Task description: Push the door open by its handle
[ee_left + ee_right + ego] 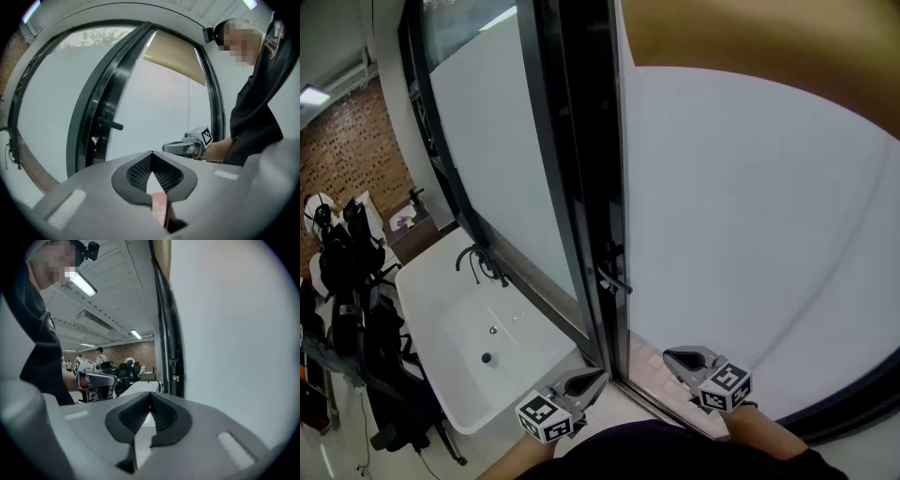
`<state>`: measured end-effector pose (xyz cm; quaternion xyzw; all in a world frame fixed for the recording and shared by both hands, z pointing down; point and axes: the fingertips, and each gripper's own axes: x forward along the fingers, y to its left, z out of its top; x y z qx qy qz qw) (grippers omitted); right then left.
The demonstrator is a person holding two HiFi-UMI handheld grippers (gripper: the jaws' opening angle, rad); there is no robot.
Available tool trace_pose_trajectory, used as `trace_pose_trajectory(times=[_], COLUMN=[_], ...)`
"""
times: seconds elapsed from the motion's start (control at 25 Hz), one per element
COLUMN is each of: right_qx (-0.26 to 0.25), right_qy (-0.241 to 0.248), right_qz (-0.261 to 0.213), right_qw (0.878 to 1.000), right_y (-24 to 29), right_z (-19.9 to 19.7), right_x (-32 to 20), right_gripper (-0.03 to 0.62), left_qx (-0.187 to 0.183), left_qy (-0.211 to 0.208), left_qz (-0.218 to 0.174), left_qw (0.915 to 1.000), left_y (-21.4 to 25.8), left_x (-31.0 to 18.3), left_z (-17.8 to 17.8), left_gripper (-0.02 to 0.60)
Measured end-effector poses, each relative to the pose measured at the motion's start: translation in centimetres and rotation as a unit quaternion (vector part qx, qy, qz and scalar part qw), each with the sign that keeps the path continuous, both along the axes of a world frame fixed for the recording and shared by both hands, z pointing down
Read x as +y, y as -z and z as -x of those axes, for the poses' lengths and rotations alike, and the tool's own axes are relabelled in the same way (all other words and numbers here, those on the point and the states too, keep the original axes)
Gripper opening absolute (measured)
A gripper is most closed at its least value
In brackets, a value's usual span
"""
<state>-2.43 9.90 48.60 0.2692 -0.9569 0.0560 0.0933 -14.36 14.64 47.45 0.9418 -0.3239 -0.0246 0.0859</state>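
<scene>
The door is a tall frosted-glass panel in a black frame. Its black lever handle sticks out from the frame at mid height, and shows again as the handle in the left gripper view and small as the handle in the right gripper view. My left gripper is low in front of the frame, shut and empty, well below the handle. My right gripper hangs before the glass, also shut with nothing in it. Each gripper view shows its own jaws, the left gripper and the right gripper, touching at the tips.
A white basin counter with a black tap stands left of the door against a glass wall. Black office chairs and a brick wall lie farther left. Reddish floor tiles run along the door's foot.
</scene>
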Motion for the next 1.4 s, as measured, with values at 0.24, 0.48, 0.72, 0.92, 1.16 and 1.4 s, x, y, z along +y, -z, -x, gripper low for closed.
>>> trace_pose_trajectory(times=[0.24, 0.48, 0.72, 0.92, 1.16, 1.4], right_qx=[0.034, 0.069, 0.129, 0.181, 0.231, 0.315], right_qy=[0.001, 0.014, -0.029, -0.038, -0.027, 0.002], right_qz=[-0.013, -0.033, -0.046, -0.034, 0.02, 0.047], right_qw=[0.999, 0.997, 0.99, 0.982, 0.972, 0.948], right_y=[2.1, 5.0, 6.2, 4.4, 1.8, -0.3], right_z=[2.7, 6.8, 9.5, 12.0, 14.9, 16.6], right_x=[-3.9, -8.1, -13.5, -17.1, -19.9, -20.9], right_gripper=[0.004, 0.117, 0.157, 0.157, 0.156, 0.155], left_qx=[-0.002, -0.01, -0.017, -0.016, -0.017, -0.023], left_qy=[0.009, 0.011, 0.011, 0.001, 0.002, 0.002], left_qz=[-0.006, -0.013, -0.018, -0.016, -0.009, -0.005], left_qw=[0.9999, 0.9998, 0.9996, 0.9998, 0.9998, 0.9997], left_y=[0.5, 0.9, 1.7, 1.2, 2.0, 1.5], left_x=[-0.7, -1.8, -2.6, -3.1, -3.8, -5.0], left_z=[1.7, 3.5, 5.6, 7.0, 9.4, 12.0], left_gripper=[0.0, 0.0, 0.0, 0.0, 0.0, 0.0])
